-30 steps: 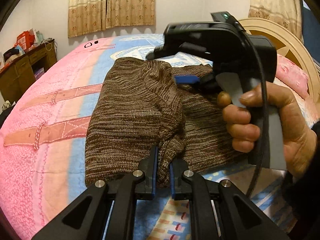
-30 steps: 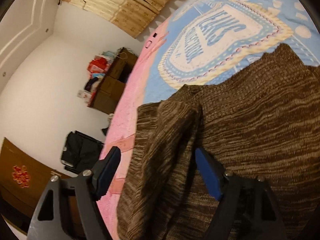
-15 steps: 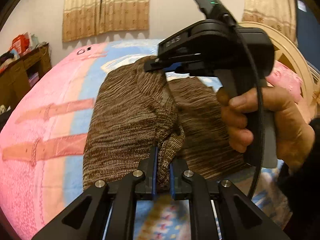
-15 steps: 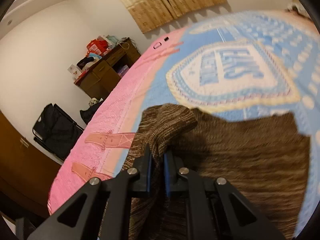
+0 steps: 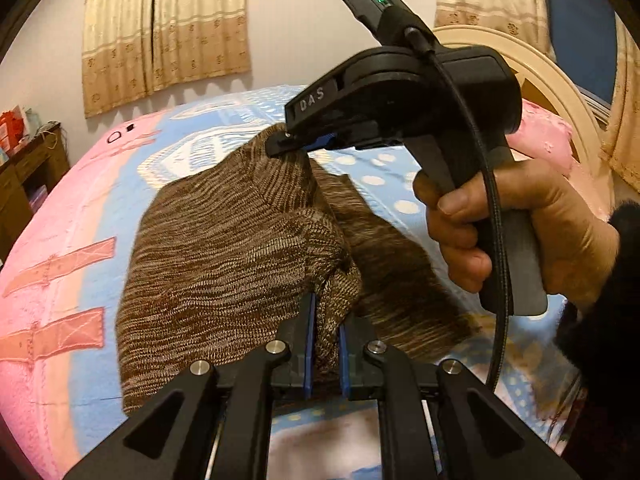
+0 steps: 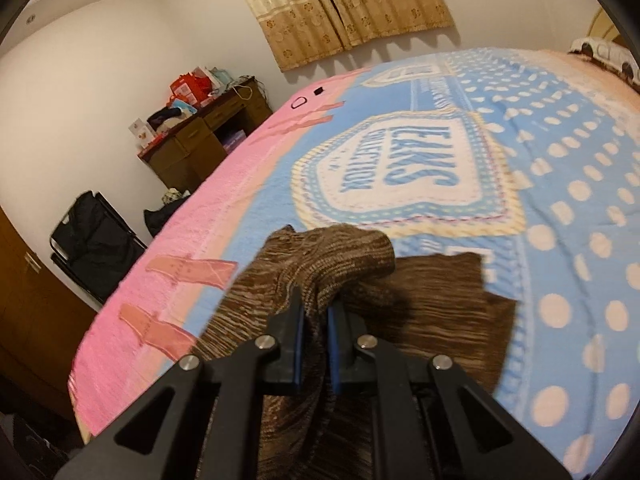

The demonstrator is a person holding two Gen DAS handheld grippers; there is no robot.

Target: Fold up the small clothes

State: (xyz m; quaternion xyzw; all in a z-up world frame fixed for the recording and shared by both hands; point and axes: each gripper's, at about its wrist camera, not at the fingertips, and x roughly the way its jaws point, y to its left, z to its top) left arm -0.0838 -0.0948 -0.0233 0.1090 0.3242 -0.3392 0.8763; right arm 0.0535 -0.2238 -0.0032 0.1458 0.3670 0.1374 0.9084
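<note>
A brown marled knit garment [image 5: 224, 248] lies on a bed, partly lifted. My left gripper [image 5: 325, 320] is shut on its near edge, low in the left wrist view. My right gripper [image 5: 296, 145], held by a hand, is shut on the garment's far edge and holds it raised above the bed. In the right wrist view my right gripper [image 6: 315, 320] pinches a bunched fold of the garment [image 6: 332, 260], with the rest of the garment spread flat below.
The bed has a pink and blue blanket [image 6: 560, 184] with a printed crest. A wooden desk [image 6: 200, 140] with clutter stands by the far wall, a black bag [image 6: 92, 240] beside the bed. A cream headboard [image 5: 532, 76] is at the right.
My right gripper closed on the garment's far edge and lifted it up off the bed. My left gripper kept its hold on the near edge and rose slightly.
</note>
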